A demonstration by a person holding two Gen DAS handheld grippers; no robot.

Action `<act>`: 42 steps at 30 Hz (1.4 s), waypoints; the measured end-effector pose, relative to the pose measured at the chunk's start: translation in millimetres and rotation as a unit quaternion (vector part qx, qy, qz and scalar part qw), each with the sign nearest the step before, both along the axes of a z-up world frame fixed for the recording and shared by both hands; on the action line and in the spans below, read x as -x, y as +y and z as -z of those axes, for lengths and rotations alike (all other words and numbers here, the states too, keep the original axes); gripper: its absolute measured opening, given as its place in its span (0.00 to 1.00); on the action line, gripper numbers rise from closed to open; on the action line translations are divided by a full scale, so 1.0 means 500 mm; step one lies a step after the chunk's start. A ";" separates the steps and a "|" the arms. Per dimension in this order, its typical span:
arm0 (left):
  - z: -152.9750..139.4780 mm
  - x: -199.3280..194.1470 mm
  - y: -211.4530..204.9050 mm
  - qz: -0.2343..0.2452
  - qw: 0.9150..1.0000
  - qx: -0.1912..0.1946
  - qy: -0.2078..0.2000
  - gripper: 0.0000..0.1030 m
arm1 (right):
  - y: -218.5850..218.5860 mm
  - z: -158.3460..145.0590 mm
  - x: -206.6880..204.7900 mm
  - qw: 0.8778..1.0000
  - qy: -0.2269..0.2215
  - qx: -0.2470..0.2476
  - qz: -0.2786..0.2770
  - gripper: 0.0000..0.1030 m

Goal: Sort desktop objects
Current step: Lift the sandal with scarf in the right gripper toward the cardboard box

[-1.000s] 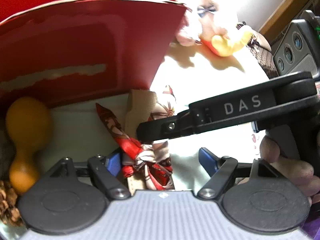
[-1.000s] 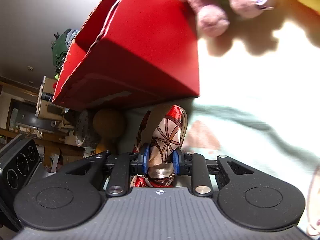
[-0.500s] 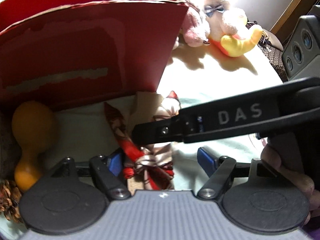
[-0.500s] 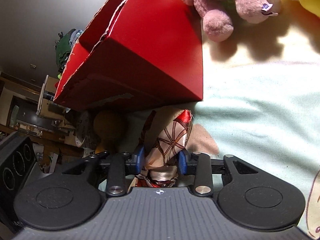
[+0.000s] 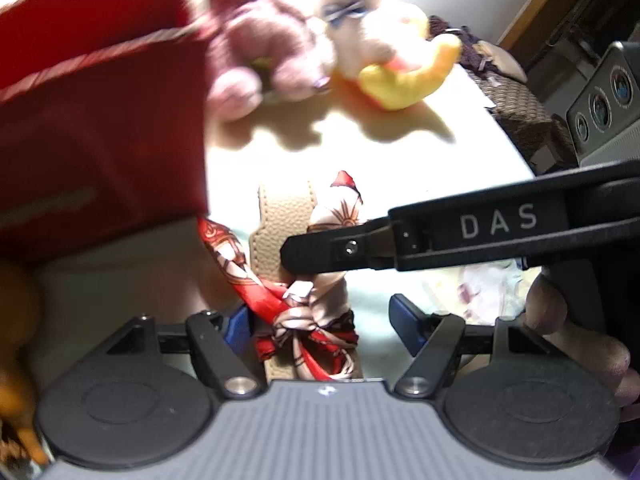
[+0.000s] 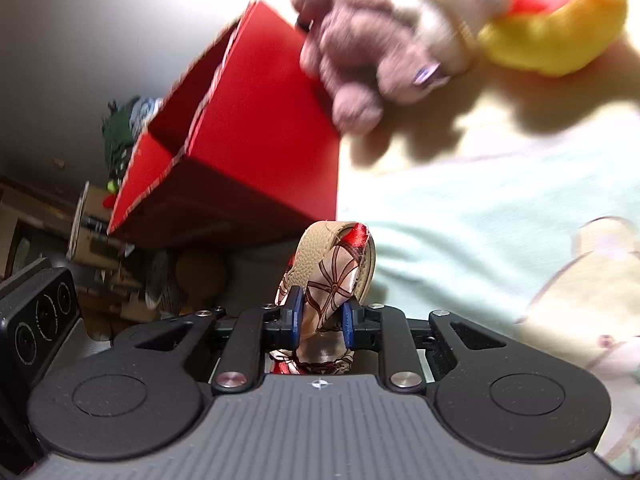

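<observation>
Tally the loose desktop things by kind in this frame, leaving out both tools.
Plush toys: 2, pink plush and cream-and-yellow plush
Boxes: 1, red box
Straps: 1, tan strap with scarf, clamped in the right tool
Orange gourd-shaped things: 1, orange object, blurred at the frame edge
Total: 5

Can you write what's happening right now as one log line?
right gripper: shut on scarf-wrapped strap | left gripper: open around it | red box: beside, open
</observation>
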State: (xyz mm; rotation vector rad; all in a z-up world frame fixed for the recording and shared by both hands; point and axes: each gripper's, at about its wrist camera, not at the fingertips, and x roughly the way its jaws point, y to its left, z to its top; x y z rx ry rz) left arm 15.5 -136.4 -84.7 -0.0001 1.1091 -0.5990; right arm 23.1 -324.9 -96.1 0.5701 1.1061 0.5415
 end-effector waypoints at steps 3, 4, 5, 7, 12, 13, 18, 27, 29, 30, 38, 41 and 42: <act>-0.024 -0.005 -0.026 0.010 1.000 0.013 -0.012 0.70 | -0.002 -0.023 0.010 1.000 -0.018 -0.004 0.023 0.21; -0.033 -0.006 -0.033 0.013 1.000 0.018 -0.017 0.70 | -0.014 -0.030 0.013 0.999 -0.026 -0.006 0.030 0.21; -0.043 -0.007 -0.042 0.017 0.999 0.022 -0.024 0.70 | -0.023 -0.037 0.016 0.999 -0.034 -0.007 0.035 0.21; -0.066 -0.007 -0.055 0.024 0.999 0.028 -0.039 0.70 | -0.039 -0.055 0.021 0.998 -0.050 -0.010 0.047 0.21; -0.125 -0.020 -0.067 0.027 0.996 0.050 -0.074 0.70 | -0.049 -0.106 0.018 0.993 -0.095 -0.016 0.067 0.21; -0.137 -0.024 -0.064 0.026 0.995 0.055 -0.080 0.70 | -0.050 -0.116 0.015 0.992 -0.105 -0.016 0.069 0.21; -0.203 -0.055 -0.034 0.027 0.991 0.072 -0.114 0.70 | -0.005 -0.175 -0.010 0.986 -0.152 -0.015 0.073 0.21; -0.288 -0.125 0.077 0.009 0.983 0.083 -0.161 0.70 | 0.080 -0.259 -0.078 0.977 -0.208 -0.013 0.048 0.21; -0.295 -0.145 0.109 0.001 0.983 0.084 -0.162 0.70 | 0.118 -0.272 -0.098 0.976 -0.213 -0.008 0.038 0.21; -0.296 -0.155 0.125 -0.003 0.983 0.083 -0.162 0.70 | 0.137 -0.275 -0.108 0.976 -0.216 -0.006 0.031 0.21; -0.257 -0.239 0.238 -0.041 0.989 0.055 -0.132 0.70 | 0.274 -0.253 -0.219 0.983 -0.181 0.001 -0.022 0.21; -0.219 -0.272 0.270 -0.052 0.993 0.044 -0.102 0.70 | 0.316 -0.218 -0.254 0.988 -0.150 0.005 -0.040 0.21; -0.205 -0.284 0.279 -0.055 0.994 0.041 -0.088 0.70 | 0.327 -0.205 -0.264 0.990 -0.136 0.006 -0.044 0.21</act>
